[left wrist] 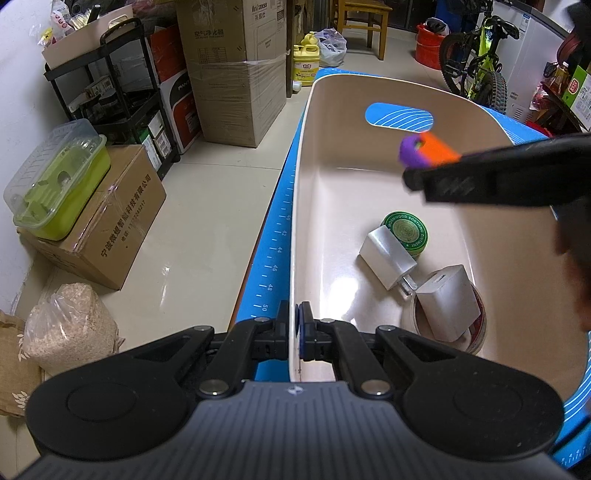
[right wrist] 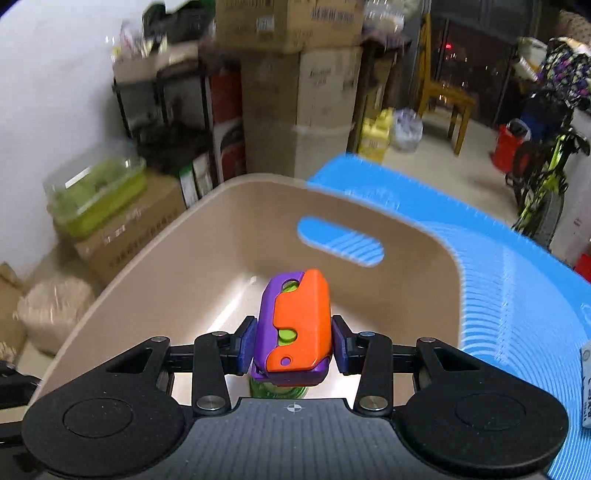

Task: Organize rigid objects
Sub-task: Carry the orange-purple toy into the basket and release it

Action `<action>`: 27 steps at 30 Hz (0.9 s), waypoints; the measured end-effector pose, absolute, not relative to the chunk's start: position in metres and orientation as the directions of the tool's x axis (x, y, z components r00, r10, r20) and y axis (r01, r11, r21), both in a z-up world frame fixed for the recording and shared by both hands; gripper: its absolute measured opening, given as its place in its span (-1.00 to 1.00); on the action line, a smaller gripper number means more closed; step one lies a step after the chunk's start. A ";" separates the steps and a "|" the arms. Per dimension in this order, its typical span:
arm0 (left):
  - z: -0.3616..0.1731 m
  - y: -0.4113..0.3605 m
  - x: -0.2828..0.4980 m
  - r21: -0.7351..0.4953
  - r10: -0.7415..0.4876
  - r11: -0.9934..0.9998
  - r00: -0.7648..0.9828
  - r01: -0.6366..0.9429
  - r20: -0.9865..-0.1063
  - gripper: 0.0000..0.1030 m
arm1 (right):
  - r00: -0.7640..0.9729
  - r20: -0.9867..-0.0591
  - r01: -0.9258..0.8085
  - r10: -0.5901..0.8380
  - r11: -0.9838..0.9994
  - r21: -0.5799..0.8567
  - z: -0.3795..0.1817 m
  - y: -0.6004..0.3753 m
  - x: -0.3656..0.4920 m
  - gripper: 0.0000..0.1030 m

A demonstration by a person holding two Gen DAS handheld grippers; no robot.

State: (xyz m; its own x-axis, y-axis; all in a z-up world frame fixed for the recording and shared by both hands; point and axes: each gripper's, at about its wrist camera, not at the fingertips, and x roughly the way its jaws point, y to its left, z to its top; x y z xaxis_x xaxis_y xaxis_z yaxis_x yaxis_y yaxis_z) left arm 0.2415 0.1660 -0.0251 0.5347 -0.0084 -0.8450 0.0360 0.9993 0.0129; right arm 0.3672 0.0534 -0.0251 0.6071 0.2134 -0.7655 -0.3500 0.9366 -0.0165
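Note:
A beige bin (left wrist: pixel 399 92) stands on a blue mat (left wrist: pixel 273 251). My left gripper (left wrist: pixel 297 334) is shut on the bin's near left rim. Inside the bin lie a green round tin (left wrist: pixel 410 230), two white chargers (left wrist: pixel 386 256) (left wrist: pixel 448 301) and a tape roll (left wrist: pixel 476 332) under the nearer charger. My right gripper (right wrist: pixel 293 345) is shut on an orange and purple toy (right wrist: pixel 295 321) and holds it above the bin (right wrist: pixel 155 258). In the left wrist view the toy (left wrist: pixel 428 149) and right gripper (left wrist: pixel 413 168) reach in from the right over the bin.
Left of the mat is bare floor with cardboard boxes (left wrist: pixel 232 70), a black shelf cart (left wrist: pixel 110 85), a green lidded container (left wrist: pixel 59 184) and a sack of grain (left wrist: pixel 70 328). A wooden chair (left wrist: pixel 364 18), a yellow jug (left wrist: pixel 306 61) and a bicycle (left wrist: pixel 480 62) stand farther back.

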 end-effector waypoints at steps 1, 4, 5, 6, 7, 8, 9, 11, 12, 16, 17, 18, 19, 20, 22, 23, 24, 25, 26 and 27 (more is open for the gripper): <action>-0.025 0.166 0.242 0.012 -0.009 0.999 0.535 0.036 -0.845 -0.90 | 0.594 -0.778 -0.352 0.207 0.936 -0.020 -0.030 0.056 0.367 -0.07; -0.025 0.166 0.243 0.009 -0.012 0.999 0.534 0.036 -0.845 -0.90 | 0.549 -0.815 -0.356 0.188 0.934 -0.025 -0.044 0.058 0.367 -0.07; -0.025 0.166 0.242 0.008 -0.013 0.999 0.534 0.036 -0.846 -0.90 | 0.529 -0.829 -0.355 0.183 0.935 -0.020 -0.048 0.059 0.368 -0.07; -0.025 0.165 0.242 0.007 -0.013 0.999 0.534 0.035 -0.845 -0.90 | 0.507 -0.843 -0.355 0.181 0.935 -0.013 -0.052 0.060 0.370 -0.07; -0.025 0.165 0.242 0.007 -0.013 0.999 0.534 0.034 -0.846 -0.90 | 0.489 -0.853 -0.354 0.180 0.935 -0.006 -0.055 0.061 0.370 -0.07; -0.025 0.165 0.243 0.006 -0.014 0.999 0.534 0.035 -0.845 -0.91 | 0.478 -0.861 -0.356 0.173 0.935 -0.009 -0.059 0.062 0.371 -0.07; -0.025 0.165 0.243 0.006 -0.013 0.999 0.534 0.034 -0.845 -0.91 | 0.462 -0.872 -0.356 0.163 0.935 -0.013 -0.062 0.063 0.372 -0.07; -0.025 0.166 0.244 0.004 -0.014 0.999 0.534 0.033 -0.845 -0.91 | 0.442 -0.881 -0.355 0.166 0.935 -0.002 -0.065 0.064 0.372 -0.07; -0.025 0.166 0.244 0.004 -0.014 0.999 0.534 0.033 -0.846 -0.91 | 0.438 -0.884 -0.353 0.162 0.936 -0.003 -0.066 0.064 0.372 -0.07; -0.025 0.166 0.244 0.005 -0.014 0.999 0.534 0.034 -0.845 -0.91 | 0.401 -0.905 -0.348 0.145 0.937 -0.005 -0.071 0.065 0.375 -0.07; -0.025 0.167 0.244 0.006 -0.014 0.999 0.535 0.034 -0.845 -0.91 | 0.391 -0.909 -0.346 0.143 0.938 -0.001 -0.072 0.065 0.376 -0.07; -0.025 0.167 0.244 0.005 -0.014 0.999 0.535 0.034 -0.845 -0.91 | 0.387 -0.911 -0.342 0.143 0.940 0.002 -0.073 0.064 0.376 -0.07; -0.025 0.167 0.244 0.005 -0.014 0.999 0.535 0.034 -0.845 -0.91 | 0.389 -0.910 -0.339 0.141 0.941 0.001 -0.073 0.064 0.376 -0.04; -0.025 0.167 0.244 0.006 -0.013 0.999 0.534 0.034 -0.845 -0.91 | 0.392 -0.909 -0.338 0.139 0.941 -0.002 -0.072 0.064 0.376 -0.01; -0.025 0.167 0.244 0.007 -0.012 0.999 0.533 0.034 -0.846 -0.91 | 0.409 -0.901 -0.337 0.145 0.942 -0.001 -0.069 0.064 0.373 0.12; -0.025 0.167 0.245 0.006 -0.012 0.999 0.533 0.033 -0.846 -0.91 | 0.415 -0.898 -0.338 0.150 0.941 0.001 -0.067 0.062 0.372 0.18; -0.025 0.168 0.245 0.004 -0.014 0.999 0.534 0.033 -0.846 -0.91 | 0.424 -0.893 -0.339 0.153 0.941 0.000 -0.063 0.060 0.370 0.29; -0.024 0.168 0.245 0.004 -0.015 0.999 0.534 0.034 -0.846 -0.91 | 0.436 -0.886 -0.340 0.159 0.940 0.001 -0.060 0.058 0.369 0.32; -0.024 0.168 0.245 0.004 -0.015 0.999 0.534 0.034 -0.845 -0.91 | 0.447 -0.878 -0.343 0.171 0.939 0.008 -0.055 0.055 0.367 0.32; -0.024 0.168 0.245 0.004 -0.014 0.999 0.534 0.034 -0.846 -0.91 | 0.453 -0.873 -0.345 0.181 0.939 0.016 -0.051 0.051 0.365 0.32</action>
State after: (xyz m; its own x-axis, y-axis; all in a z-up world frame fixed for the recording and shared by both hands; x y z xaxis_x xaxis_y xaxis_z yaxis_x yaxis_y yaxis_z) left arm 0.2453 0.1682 -0.0238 0.5337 -0.0142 -0.8456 0.0336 0.9994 0.0044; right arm 0.3649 0.0514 -0.0508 0.4534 0.1811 -0.8727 -0.3447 0.9386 0.0157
